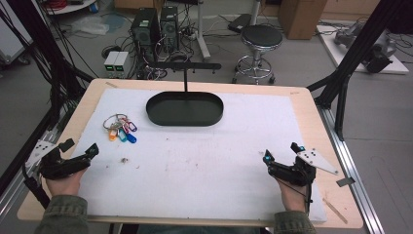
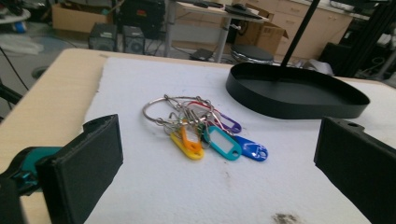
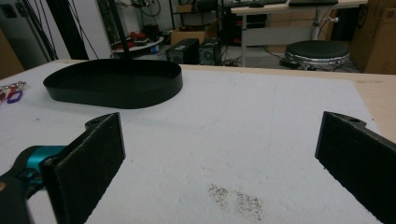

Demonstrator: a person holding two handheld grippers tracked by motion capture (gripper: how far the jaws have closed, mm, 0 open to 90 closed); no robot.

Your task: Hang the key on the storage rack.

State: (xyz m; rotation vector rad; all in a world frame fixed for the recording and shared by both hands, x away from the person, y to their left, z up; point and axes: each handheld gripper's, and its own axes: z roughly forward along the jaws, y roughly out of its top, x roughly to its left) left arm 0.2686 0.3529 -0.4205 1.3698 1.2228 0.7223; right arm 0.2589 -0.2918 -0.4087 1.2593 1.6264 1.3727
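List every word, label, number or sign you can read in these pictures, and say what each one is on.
None can be read.
The key tags on the ring have paper windows; any writing there is too blurred to read.
The two small boxes on the floor show pale fronts, too small to read.
The black tray, the white mat and both tongs, left and right, show no lettering.
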